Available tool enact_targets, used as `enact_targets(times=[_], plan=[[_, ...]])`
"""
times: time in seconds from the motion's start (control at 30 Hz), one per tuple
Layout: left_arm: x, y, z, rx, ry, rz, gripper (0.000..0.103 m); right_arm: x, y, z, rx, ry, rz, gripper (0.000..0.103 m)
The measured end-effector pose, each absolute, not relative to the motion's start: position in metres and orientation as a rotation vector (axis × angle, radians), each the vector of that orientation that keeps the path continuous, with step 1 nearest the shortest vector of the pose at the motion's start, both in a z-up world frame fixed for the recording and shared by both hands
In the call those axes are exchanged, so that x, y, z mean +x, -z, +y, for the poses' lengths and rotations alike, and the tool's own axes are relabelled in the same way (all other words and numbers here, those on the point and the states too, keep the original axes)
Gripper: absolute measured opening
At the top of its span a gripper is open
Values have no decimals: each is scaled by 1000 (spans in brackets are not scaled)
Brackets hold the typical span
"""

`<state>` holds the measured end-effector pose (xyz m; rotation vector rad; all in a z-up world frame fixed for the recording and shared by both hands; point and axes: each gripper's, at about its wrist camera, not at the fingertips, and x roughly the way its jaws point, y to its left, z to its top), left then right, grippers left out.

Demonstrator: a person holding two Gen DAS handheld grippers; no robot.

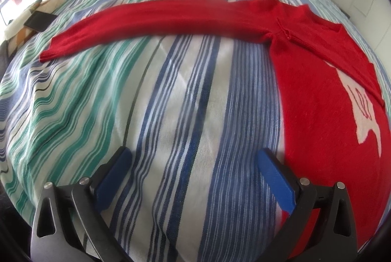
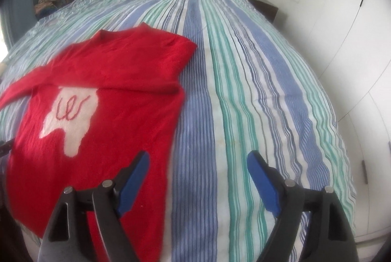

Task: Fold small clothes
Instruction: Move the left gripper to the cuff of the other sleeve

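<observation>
The red sweater (image 2: 102, 95) lies flat on the striped bedspread (image 1: 183, 103), its right sleeve already folded across the chest above the white patch (image 2: 69, 115), its left sleeve (image 1: 151, 20) stretched straight out toward the bed's edge. Both the left tongs (image 1: 193, 164) and the right tongs (image 2: 198, 169) hang released and empty above the near hem. The knit looks soft and clingy (likely to drag): a pinch catching the bedspread beneath, or lifting the long sleeve too fast, could pull the folded side askew.
</observation>
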<state>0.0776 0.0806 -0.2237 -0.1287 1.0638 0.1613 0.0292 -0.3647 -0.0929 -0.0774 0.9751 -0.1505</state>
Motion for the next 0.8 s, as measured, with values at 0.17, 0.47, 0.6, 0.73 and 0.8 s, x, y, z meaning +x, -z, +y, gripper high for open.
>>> enact_targets(times=[0.17, 0.47, 0.6, 0.73, 0.8], plan=[[77, 224, 81, -128, -156, 1065, 103, 26, 101, -360, -103, 202, 993, 81], [77, 225, 79, -114, -158, 1060, 103, 22, 105, -354, -171, 262, 993, 81], [77, 225, 78, -109, -160, 1059, 103, 20, 103, -353, -193, 289, 986, 81], [77, 226, 77, -107, -160, 1057, 103, 18, 100, -352, -218, 311, 979, 81], [77, 225, 76, -104, -159, 1056, 103, 16, 98, -352, -227, 319, 974, 81]])
